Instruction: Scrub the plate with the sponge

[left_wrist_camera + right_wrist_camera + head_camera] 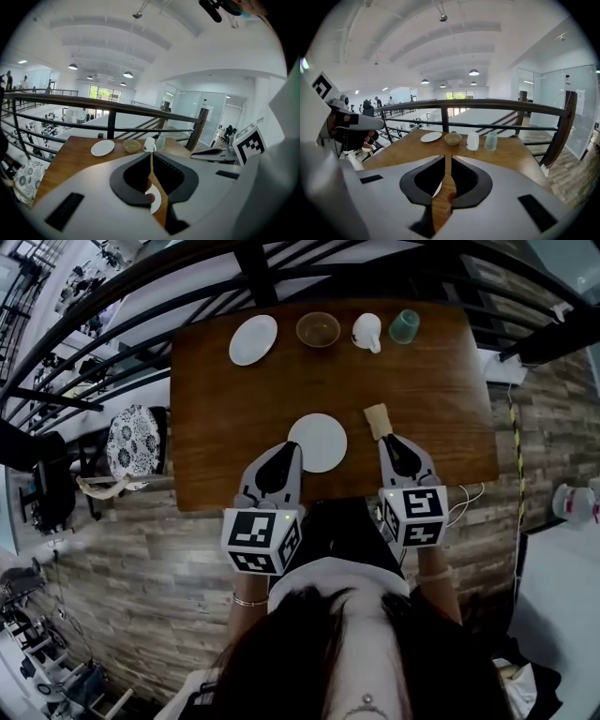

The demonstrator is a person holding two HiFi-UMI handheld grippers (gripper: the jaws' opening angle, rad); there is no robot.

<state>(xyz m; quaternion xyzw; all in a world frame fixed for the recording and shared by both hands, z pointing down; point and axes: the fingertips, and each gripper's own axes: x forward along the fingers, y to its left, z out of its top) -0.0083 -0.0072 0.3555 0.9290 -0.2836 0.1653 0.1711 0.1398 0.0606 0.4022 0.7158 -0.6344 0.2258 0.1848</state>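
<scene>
Person's dark hair [356,643], bottom of head view. Left gripper [292,446]: jaws together, nothing held, tips at the left edge of the white plate [321,442]. Right gripper [390,439]: jaws together, nothing held. The sponge [377,420] lies just beyond its tips, right of the plate. Far edge of the table [422,399]: second plate [253,339], bowl [318,329], white mug [367,332], green cup [404,326]; contents not discernible.

Table [431,409] is carrying a near-edge plate [318,442] plus a far-edge plate [253,339], making two; one bowl [318,330], one mug [367,332], one tumbler [404,326], one sponge [377,420].

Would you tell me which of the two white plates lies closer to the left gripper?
The plate right by the left gripper, near the sponge; the other plate sits in the far row next to the bowl.
</scene>
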